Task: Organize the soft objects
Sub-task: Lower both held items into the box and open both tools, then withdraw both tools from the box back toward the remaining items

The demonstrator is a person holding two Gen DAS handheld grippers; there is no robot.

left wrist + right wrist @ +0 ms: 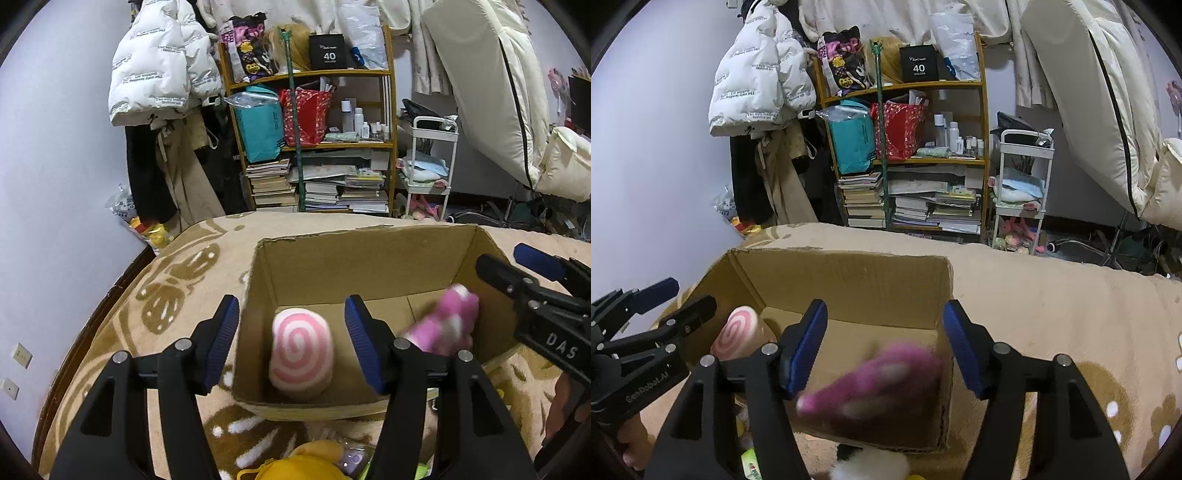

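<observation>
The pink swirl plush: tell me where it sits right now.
The pink swirl plush stands inside the cardboard box, at its left end, between the left gripper's open jaws.

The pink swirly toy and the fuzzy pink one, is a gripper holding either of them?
No. Both sit in the cardboard box, loose. The left gripper stands open around the swirl toy without touching; the right gripper is open above the blurred pink toy.
</observation>
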